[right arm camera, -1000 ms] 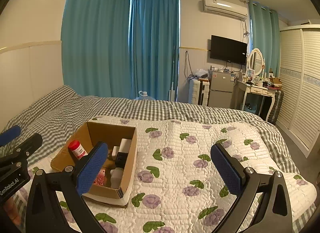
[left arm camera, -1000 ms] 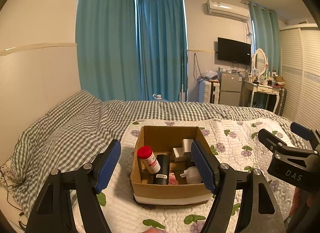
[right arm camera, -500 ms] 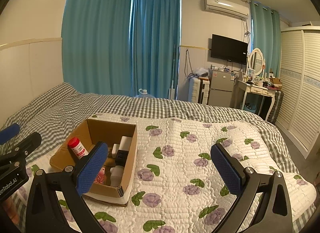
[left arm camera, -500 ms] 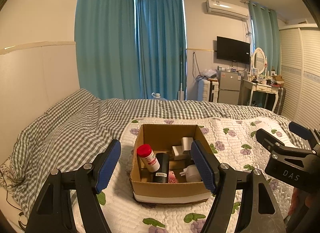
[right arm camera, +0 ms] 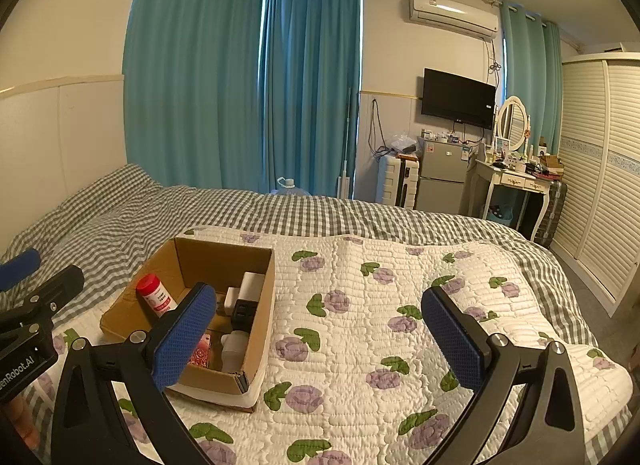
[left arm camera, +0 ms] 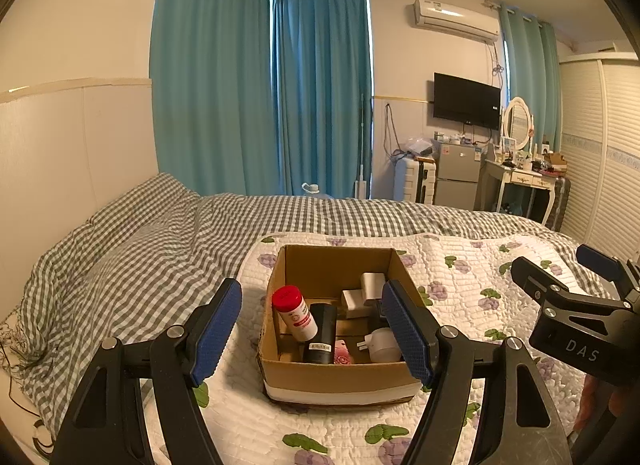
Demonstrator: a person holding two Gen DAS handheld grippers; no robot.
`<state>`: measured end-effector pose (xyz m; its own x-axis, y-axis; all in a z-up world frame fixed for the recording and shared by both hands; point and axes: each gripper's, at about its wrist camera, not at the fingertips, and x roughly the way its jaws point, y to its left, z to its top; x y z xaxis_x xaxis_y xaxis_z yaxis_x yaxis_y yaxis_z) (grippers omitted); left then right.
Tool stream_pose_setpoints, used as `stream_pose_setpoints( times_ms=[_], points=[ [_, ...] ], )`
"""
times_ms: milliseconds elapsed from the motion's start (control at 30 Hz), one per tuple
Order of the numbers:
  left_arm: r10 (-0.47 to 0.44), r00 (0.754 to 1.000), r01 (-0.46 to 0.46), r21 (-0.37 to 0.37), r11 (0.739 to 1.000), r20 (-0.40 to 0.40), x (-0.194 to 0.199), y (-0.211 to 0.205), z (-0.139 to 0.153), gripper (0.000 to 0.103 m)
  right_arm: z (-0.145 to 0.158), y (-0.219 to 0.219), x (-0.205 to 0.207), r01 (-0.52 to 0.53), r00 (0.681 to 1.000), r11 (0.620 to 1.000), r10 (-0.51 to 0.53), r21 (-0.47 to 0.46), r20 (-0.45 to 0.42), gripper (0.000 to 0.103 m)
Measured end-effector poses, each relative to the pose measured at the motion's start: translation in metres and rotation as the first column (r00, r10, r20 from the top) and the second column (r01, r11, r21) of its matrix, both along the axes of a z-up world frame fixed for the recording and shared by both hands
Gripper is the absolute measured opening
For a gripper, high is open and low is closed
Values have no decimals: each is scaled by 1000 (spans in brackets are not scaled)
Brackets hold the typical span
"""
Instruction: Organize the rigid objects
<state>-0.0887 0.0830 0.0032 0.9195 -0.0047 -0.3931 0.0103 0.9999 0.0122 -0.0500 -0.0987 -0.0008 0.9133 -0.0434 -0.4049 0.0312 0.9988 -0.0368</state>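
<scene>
A cardboard box [left arm camera: 336, 375] sat on a white quilt [right arm camera: 384, 329] printed with purple flowers, which lay over a grey checked cover [left arm camera: 132, 261] on a bed. The box was open at the top and held the rigid objects. A bottle [left arm camera: 294, 313] with a red cap leaned at the left side. A black cylinder [left arm camera: 322, 333] lay tilted just beside it, touching it. Behind them, toward the far wall of the box, stood two white blocks [left arm camera: 362, 293] close together. A white plug adapter [left arm camera: 382, 345] lay near the front right corner, and something pink [left arm camera: 342, 357] showed on the floor of the box between the cylinder and the adapter. In the right wrist view a small black item [right arm camera: 244, 313] sat against the right wall of the box, below the white blocks.

The left gripper [left arm camera: 316, 329] hung above the near edge of the box, tipped a little downward. Its jaws stood apart with nothing between the blue pads [left arm camera: 216, 329], and it touched neither the box nor anything in it. The right gripper [right arm camera: 320, 337] was held to the right of the box, over bare quilt. Its jaws were spread wide and it carried nothing. Each gripper showed at the edge of the other's view, side by side and apart.

Beyond the bed hung teal curtains [left arm camera: 260, 97]. A television [left arm camera: 466, 101] was fixed to the far wall under an air conditioner [left arm camera: 456, 19]. A small fridge [right arm camera: 442, 177] and a dressing table [right arm camera: 516, 181] with a round mirror stood below it.
</scene>
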Motion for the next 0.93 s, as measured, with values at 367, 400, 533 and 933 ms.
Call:
stream_pose_setpoints(
  times_ms=[367,400,533,933],
  points=[
    [1,1000,-1,1,1000,-3,0,1,-1,76,2,1,-2,-4,1000,1000,4,1,-6,103],
    [1,1000,-1,0,1000,-2,0,0,-1,76,2,1,-2,-3,1000,1000,3,1,-7,103],
    [2,1000,-2,0,1000,-2,1,1,0,76,3,2,-1,-4,1000,1000,4,3,-11,103],
    [0,1000,0,4,1000,-20,2,5,-7,76,0,5,1,-2,1000,1000,2,0,-21,103]
  ],
)
